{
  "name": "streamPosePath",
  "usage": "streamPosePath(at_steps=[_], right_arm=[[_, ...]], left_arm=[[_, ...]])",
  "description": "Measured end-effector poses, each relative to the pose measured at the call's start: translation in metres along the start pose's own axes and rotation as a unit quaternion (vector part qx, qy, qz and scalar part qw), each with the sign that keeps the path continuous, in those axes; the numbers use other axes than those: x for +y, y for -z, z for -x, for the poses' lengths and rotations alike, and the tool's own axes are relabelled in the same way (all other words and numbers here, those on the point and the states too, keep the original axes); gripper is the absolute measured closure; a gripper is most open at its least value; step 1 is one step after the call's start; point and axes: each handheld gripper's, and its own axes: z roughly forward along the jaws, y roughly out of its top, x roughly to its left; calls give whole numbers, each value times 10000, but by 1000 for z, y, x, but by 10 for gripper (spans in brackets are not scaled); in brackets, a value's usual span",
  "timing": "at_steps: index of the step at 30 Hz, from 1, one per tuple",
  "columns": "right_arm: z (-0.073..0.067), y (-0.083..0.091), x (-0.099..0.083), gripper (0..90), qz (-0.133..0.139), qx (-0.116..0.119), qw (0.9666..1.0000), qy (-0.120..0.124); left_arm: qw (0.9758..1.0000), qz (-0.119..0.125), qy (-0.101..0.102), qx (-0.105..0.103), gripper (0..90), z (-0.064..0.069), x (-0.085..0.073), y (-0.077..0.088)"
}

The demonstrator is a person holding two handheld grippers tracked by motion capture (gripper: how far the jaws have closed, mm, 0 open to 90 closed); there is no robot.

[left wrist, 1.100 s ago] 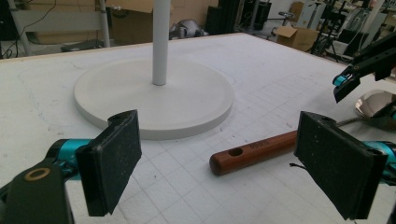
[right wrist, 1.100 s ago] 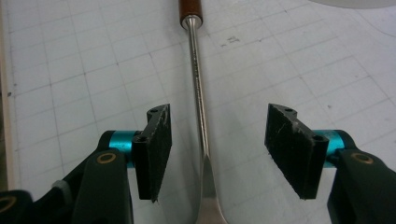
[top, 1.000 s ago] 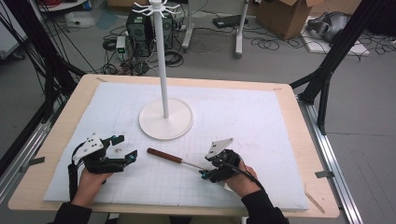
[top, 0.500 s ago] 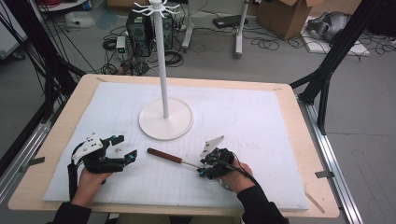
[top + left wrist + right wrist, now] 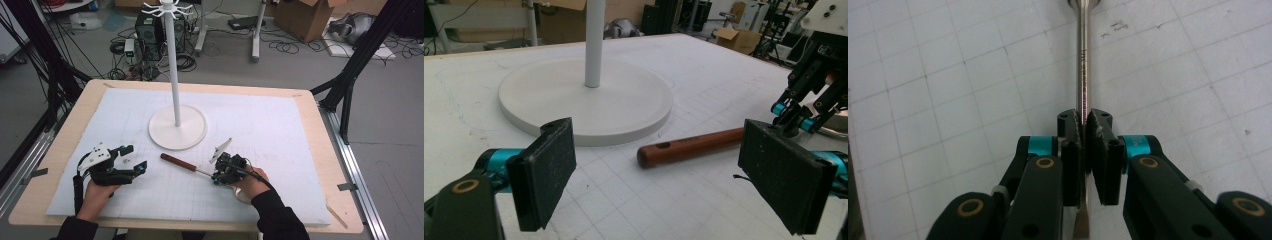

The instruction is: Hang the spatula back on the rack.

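Black pads are clamped on bright steel: the right gripper (image 5: 1085, 131) has just been closing, and in the right gripper view its jaws now pinch the thin metal shaft of the ladle-like utensil (image 5: 186, 165), the rod running up from between them toward the top of the frame. Low centre of the high view, that same right gripper (image 5: 220, 175) sits at the shaft while the brown wooden handle (image 5: 691, 146) points toward the left, flat on the white mat (image 5: 280, 130). I'd say the grasp is made and the lift has not begun.

Over at lower left of the high view, the left gripper (image 5: 132, 161) waits with its jaws spread wide and nothing between them; in its own view the handle lies just ahead of the pads.

Beyond both, upper centre, stands the white hook stand (image 5: 176, 100) on its round base, hooks bare. Likely what remains: raise the utensil and hang it there by the hole in its handle.
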Motion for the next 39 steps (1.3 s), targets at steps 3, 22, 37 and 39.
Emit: streamPosePath(at_steps=[3, 22, 37, 39], right_arm=[[-1, 2, -1, 847, 35, 75, 9999, 73], [-8, 31, -9, 845, 1367, 74, 9905, -126], [-24, 49, 0, 845, 2591, -667, 9634, -184], [-26, 50, 0, 844, 2666, -766, 9605, -241]], left_arm=[[10000, 16, 1, -17, 164, 1, 0, 0], [9986, 249, 380, -282, 206, 18, 29, -7], [9938, 205, 481, -981, 299, 46, 94, -55], [9936, 176, 533, -980, 328, 47, 100, -60]])
